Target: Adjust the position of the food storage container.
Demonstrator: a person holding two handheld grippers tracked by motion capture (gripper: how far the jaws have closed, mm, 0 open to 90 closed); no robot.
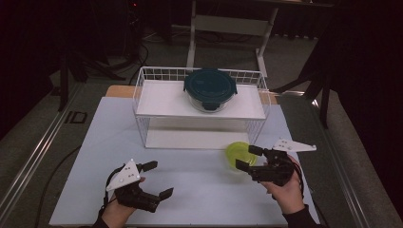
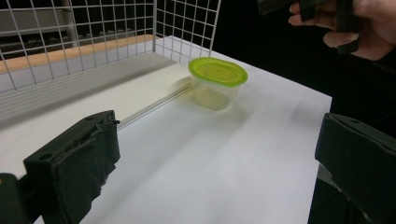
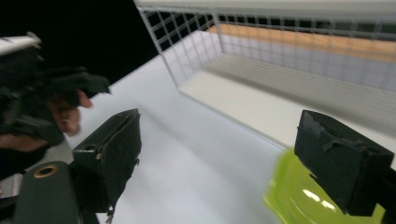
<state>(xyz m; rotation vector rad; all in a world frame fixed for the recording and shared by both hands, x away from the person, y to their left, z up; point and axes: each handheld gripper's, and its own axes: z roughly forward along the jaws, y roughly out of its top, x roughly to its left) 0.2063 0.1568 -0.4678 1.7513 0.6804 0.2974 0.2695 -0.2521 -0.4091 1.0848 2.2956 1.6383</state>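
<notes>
The fingers (image 3: pixel 343 163) of the right gripper (image 1: pixel 249 158) stand open beside the green container (image 1: pixel 236 154), probably light, slippery plastic, best held across its rim.

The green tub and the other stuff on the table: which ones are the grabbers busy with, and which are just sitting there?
In the job:
green tub, on the table beside the rack
right gripper, jaws open, next to it

Just sitting there:
wire rack
dark-lidded container on the rack's top shelf
left gripper, open, holding nothing

Dim room — grey floor (image 1: pixel 28 142) around a pale worktop (image 1: pixel 190 190); white desk frame (image 1: pixel 228 28) at top centre, dark curtains behind.
</notes>
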